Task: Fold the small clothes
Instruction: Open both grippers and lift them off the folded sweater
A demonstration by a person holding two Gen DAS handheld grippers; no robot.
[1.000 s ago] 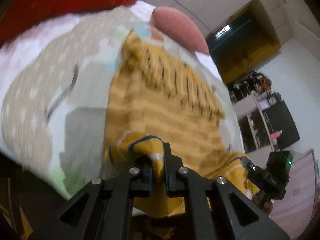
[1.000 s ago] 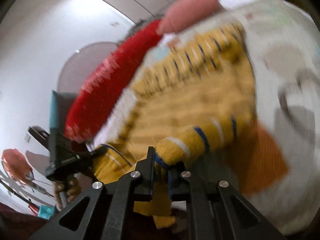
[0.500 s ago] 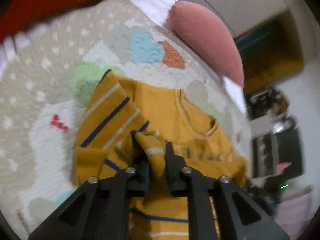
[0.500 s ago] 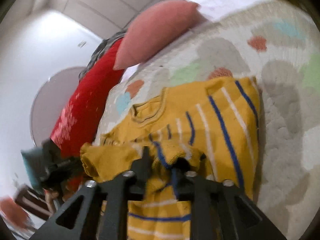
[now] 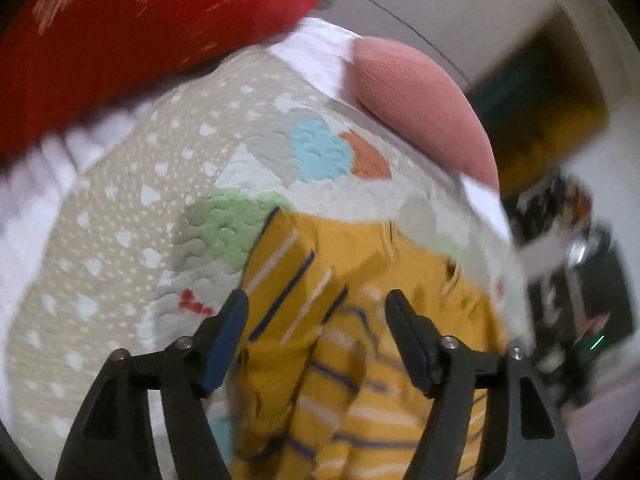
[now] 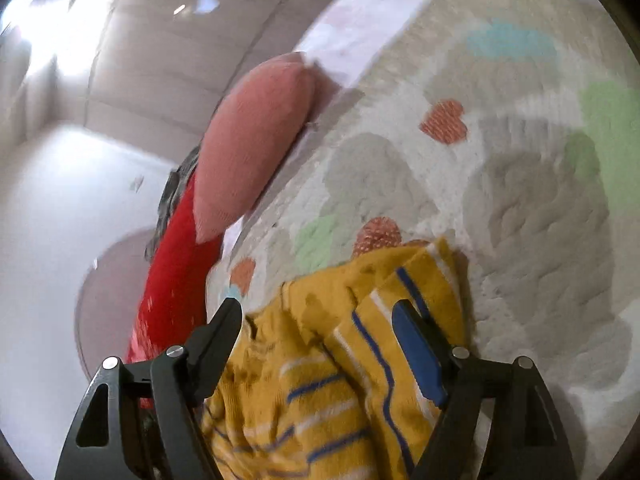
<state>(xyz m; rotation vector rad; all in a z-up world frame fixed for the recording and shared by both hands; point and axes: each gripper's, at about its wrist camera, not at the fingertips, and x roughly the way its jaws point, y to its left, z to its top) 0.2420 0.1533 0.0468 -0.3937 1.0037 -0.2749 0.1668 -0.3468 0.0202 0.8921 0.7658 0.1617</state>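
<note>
While both pairs of jaws are opening, the yellow striped sweater (image 5: 320,344) lies loose between them, pressed by neither. Nearest the lens, the left gripper (image 5: 316,320) stands wide over a folded-in sleeve, its blue pads clear of the knit on either side. The right gripper (image 6: 318,324) is likewise spread, with the other sleeve and shoulder bunched between its fingers but untouched. Judging by the slumped folds, this garment is light, soft and floppy, not slippery; it should hold a crease poorly and drag on the textured cover, so a pinch at a doubled edge, hem or shoulder seam looks best. Beyond it spreads the quilted heart blanket (image 5: 120,240). Farther back rest a pink cushion (image 5: 420,108) and a red pillow (image 5: 120,32).
</note>
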